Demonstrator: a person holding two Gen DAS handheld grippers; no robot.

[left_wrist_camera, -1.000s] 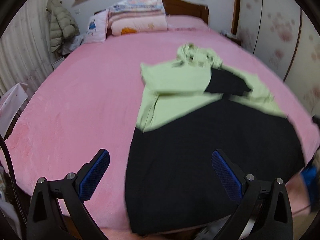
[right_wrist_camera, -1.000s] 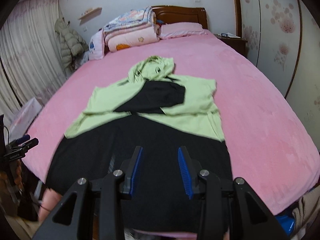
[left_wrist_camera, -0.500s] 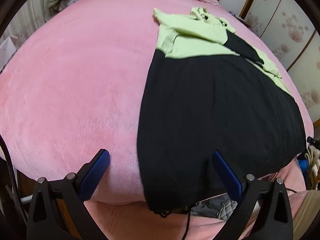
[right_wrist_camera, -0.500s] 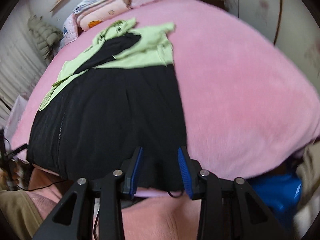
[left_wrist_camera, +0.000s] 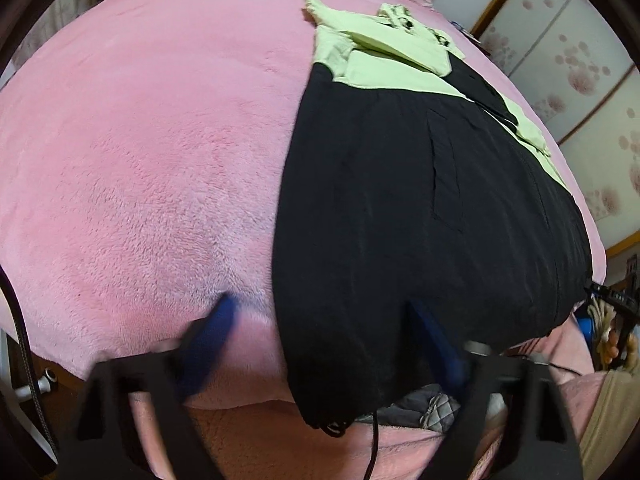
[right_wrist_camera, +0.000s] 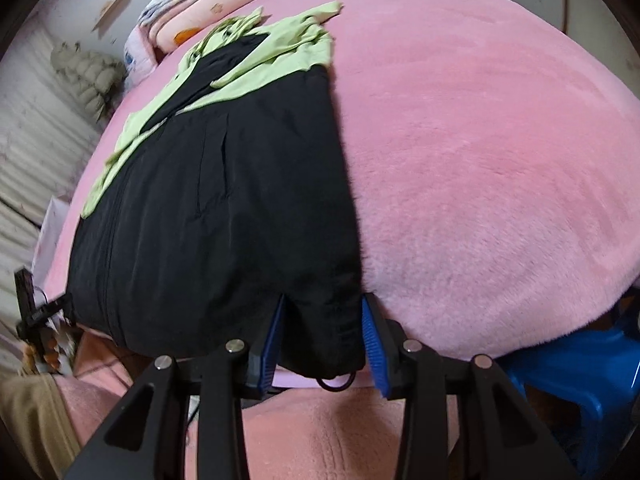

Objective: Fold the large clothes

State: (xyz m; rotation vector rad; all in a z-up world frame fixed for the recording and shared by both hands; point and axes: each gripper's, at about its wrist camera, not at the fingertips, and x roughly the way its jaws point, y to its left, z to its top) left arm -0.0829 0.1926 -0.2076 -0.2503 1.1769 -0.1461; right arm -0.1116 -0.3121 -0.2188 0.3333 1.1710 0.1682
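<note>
A large black and light-green hooded jacket [left_wrist_camera: 420,208] lies flat on the pink bed, hem hanging over the near edge; it also shows in the right wrist view [right_wrist_camera: 216,208]. My left gripper [left_wrist_camera: 320,320] is open, its blurred blue fingers [left_wrist_camera: 212,336] straddling the jacket's left hem corner. My right gripper [right_wrist_camera: 324,320] is open, with the jacket's right hem corner between its blue pads [right_wrist_camera: 374,344]. A black drawcord hangs below the hem [right_wrist_camera: 336,384].
The pink fleece blanket [left_wrist_camera: 140,160] covers the bed. Folded quilts and pillows [right_wrist_camera: 192,16] lie at the head. A blue plastic stool [right_wrist_camera: 580,380] stands at the lower right. A puffy coat [right_wrist_camera: 88,76] hangs at the left.
Both grippers have dropped down and forward to the jacket's hem at the near bed edge. The left fingers have come closer together and are blurred with motion. The right stays partly open.
</note>
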